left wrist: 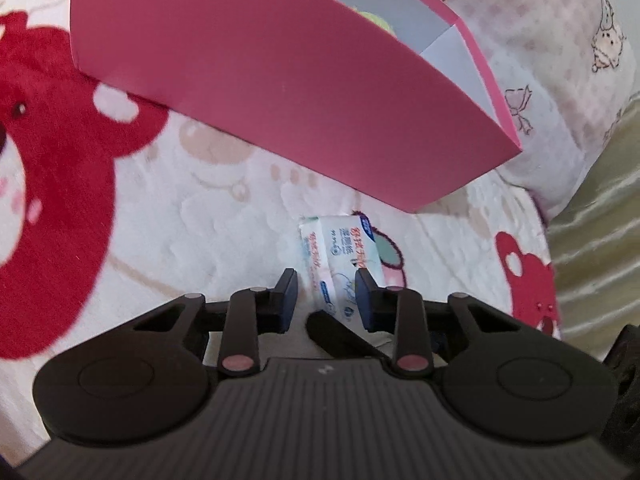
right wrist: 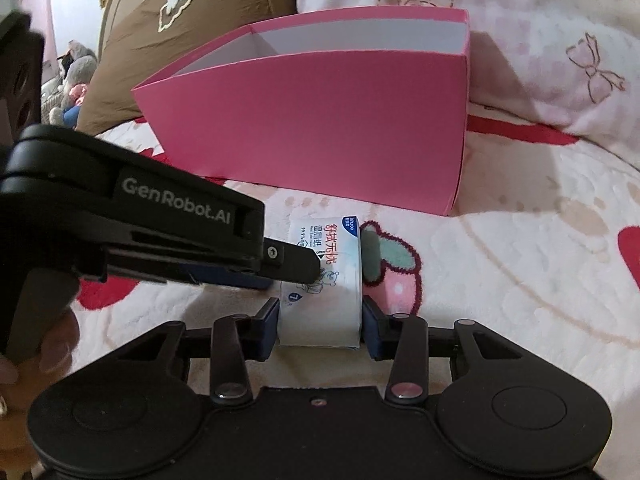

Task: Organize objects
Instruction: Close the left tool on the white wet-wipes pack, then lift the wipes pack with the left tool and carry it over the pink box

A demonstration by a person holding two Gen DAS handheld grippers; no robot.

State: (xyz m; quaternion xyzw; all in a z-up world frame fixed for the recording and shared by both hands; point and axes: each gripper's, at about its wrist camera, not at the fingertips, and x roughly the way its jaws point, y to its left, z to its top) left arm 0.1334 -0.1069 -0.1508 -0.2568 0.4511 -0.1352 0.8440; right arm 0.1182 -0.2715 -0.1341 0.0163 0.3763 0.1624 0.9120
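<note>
- Two grippers meet on one small wet-wipe packet [right wrist: 322, 280], which lies on the printed fleece blanket [right wrist: 520, 264] just in front of the pink box [right wrist: 320, 132].
- Right gripper [right wrist: 320, 326]: jaws stand either side of the packet's near end, pads pressed against its two sides, so it pinches the packet across its width. Likely reason: the pack is soft and flat, and a side squeeze lifts it off the plush.
- Left gripper [right wrist: 308, 268]: comes in from the left in the right wrist view, its tip over the packet's top face. In its own view [left wrist: 326, 292] the packet [left wrist: 344, 260] shows between the blue pads; the fingers look drawn in close, though whether both pads actually press the pack I cannot tell from the frames.
- Judgement: the second gripper steadies or pins the pack while the first secures it; a double hold may be redundant for so light an item.
- Box: open top, white inside, near wall tall. Something pale green [left wrist: 378, 20] sits inside, blurred.
- Edges: the box's near bottom edge lies close to the packet's far end; the lift must clear the near rim before moving forward.
- Open room: bare blanket to the right of the packet; brown pillow [right wrist: 192, 40] and patterned bedding [right wrist: 540, 40] crowd the box's far side.
- Risk: the light box could be nudged if the wall is clipped.
</note>
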